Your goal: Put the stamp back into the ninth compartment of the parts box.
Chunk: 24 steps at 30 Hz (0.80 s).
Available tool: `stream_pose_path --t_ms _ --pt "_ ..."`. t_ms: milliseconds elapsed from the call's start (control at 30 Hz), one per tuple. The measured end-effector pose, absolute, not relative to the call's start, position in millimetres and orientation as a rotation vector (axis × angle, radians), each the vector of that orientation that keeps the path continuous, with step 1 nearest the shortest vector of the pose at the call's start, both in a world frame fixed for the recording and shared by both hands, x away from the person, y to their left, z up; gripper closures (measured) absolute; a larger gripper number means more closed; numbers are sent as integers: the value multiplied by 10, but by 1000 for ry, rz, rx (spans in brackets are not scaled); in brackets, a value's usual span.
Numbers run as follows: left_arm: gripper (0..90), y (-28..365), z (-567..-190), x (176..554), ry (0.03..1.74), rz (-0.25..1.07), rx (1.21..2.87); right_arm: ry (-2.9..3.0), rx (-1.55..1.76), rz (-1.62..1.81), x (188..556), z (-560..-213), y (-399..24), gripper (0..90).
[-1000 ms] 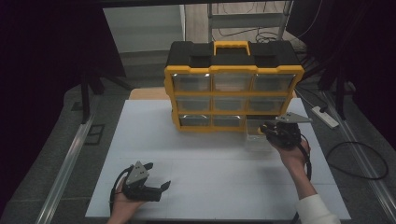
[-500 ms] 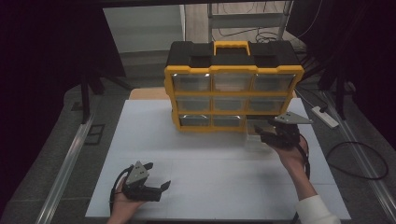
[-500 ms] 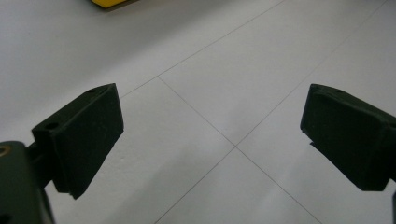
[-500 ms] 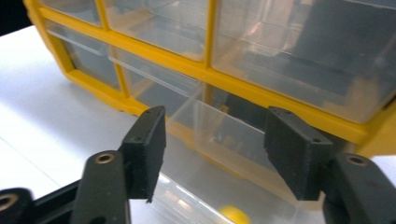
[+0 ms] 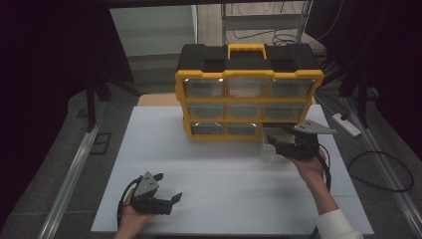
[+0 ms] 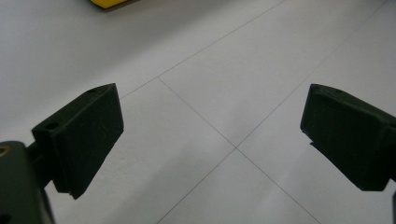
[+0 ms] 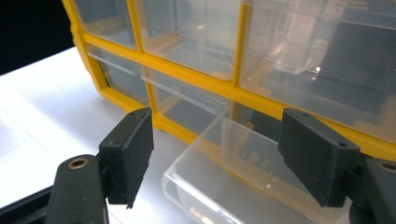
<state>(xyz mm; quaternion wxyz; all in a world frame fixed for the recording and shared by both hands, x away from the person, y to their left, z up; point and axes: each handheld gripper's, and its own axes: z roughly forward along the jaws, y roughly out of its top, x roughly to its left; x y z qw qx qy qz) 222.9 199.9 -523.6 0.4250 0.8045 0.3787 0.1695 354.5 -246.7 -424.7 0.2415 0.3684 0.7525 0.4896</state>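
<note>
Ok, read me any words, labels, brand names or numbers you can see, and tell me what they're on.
None can be read.
The yellow and black organizer: no legible label or brand on its frame or lid.
The clear drawer pulled out at its base: plain, unmarked.
Both grippers and the white table: no print visible.

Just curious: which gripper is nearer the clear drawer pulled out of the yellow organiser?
The right gripper: its open jaws have just opened, right over the clear drawer. The left gripper sits far off, near the table's front edge.
</note>
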Motion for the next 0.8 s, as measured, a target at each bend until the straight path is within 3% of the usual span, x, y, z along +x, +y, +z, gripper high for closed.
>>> stream_pose_path --t_ms 800 --pt "60 1993 -5226 2266 943 409 2005 2145 891 1475 2981 -4352 -2418 265"
